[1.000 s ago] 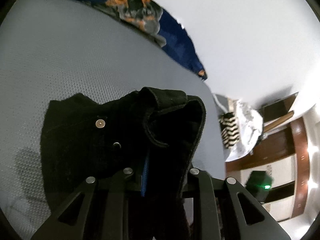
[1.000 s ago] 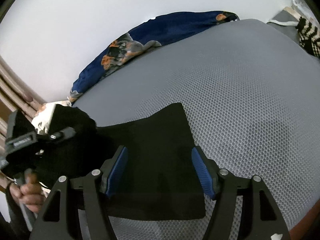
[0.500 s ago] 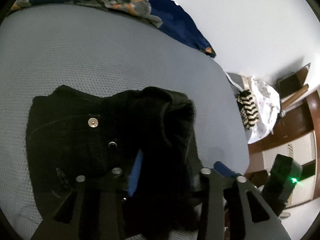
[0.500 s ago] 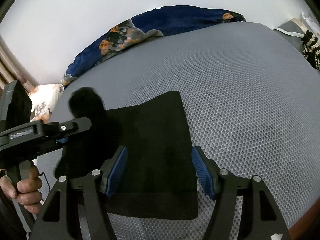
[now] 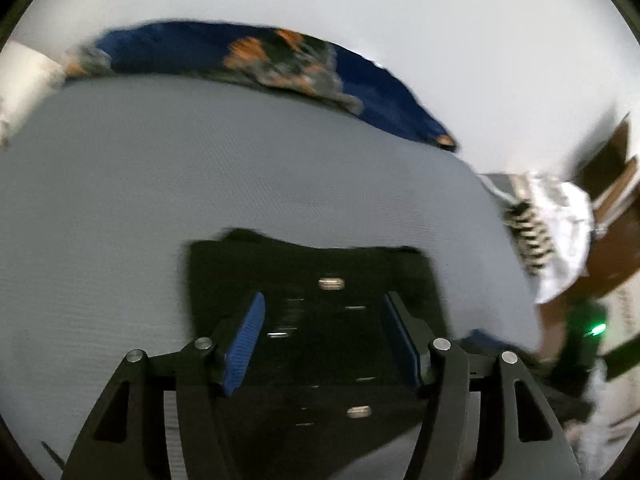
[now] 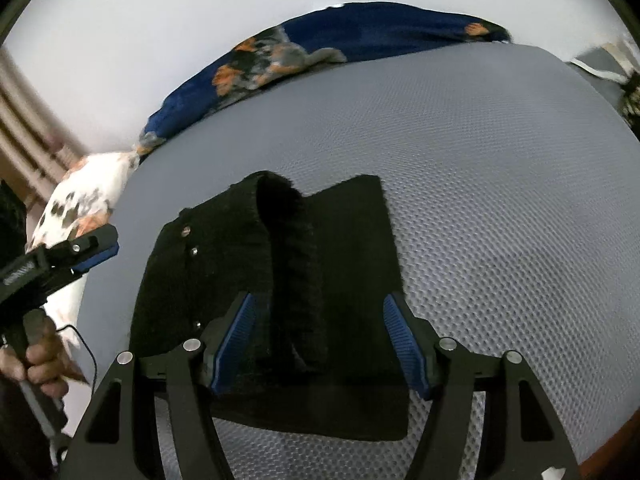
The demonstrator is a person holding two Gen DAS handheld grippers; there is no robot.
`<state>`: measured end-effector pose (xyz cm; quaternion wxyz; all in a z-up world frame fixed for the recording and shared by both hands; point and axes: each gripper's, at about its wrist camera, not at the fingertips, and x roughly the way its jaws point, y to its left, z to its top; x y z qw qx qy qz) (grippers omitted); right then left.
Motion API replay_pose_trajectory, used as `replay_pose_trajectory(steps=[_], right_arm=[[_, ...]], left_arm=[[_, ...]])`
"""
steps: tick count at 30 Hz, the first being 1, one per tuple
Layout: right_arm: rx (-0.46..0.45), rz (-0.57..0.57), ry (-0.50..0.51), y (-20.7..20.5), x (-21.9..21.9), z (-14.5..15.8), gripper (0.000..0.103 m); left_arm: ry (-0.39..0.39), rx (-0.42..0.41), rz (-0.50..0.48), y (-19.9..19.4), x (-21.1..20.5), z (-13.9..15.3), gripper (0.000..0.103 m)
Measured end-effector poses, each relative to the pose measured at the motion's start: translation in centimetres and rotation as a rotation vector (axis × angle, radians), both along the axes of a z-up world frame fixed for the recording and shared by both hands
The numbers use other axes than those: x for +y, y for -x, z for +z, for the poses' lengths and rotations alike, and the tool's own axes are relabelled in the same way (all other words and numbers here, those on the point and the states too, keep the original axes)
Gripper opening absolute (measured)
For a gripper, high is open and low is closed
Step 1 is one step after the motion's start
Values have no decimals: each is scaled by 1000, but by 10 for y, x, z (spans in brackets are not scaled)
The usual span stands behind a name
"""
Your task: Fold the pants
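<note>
The black pants (image 6: pixel 280 280) lie folded into a compact block on the grey mesh bed (image 6: pixel 500 160), with a raised ridge of waistband along the top. My right gripper (image 6: pixel 320 340) is open and empty, just above the near part of the pants. My left gripper (image 5: pixel 328 340) is open and empty over the pants (image 5: pixel 320 292), whose metal buttons show. It also shows in the right wrist view (image 6: pixel 86 252), held off to the left of the pants. The left wrist view is blurred.
A navy floral blanket (image 6: pixel 320 44) lies along the far edge of the bed against the white wall. A white spotted pillow (image 6: pixel 80 196) is at the left. A striped cloth pile (image 5: pixel 536 236) and wooden furniture (image 5: pixel 616 240) are to the right.
My left gripper has let go of the pants' waistband, opened and pulled back to the left. The folded part now rests on the pants. My right gripper stays open in place.
</note>
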<state>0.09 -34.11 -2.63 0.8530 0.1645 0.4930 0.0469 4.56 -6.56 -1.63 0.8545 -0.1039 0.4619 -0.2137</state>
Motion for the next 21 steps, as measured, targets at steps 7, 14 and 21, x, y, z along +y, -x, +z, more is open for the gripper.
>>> replay_pose_trajectory(steps=[7, 14, 21], right_arm=[[49, 105, -84, -23, 1, -6, 64], [149, 133, -265, -48, -26, -32, 65], [156, 181, -392, -62, -29, -40, 66]], left_arm=[[-87, 10, 117, 9, 49, -26, 61], [-72, 68, 174, 18, 77, -49, 61], [-51, 121, 170, 19, 78, -66, 61]])
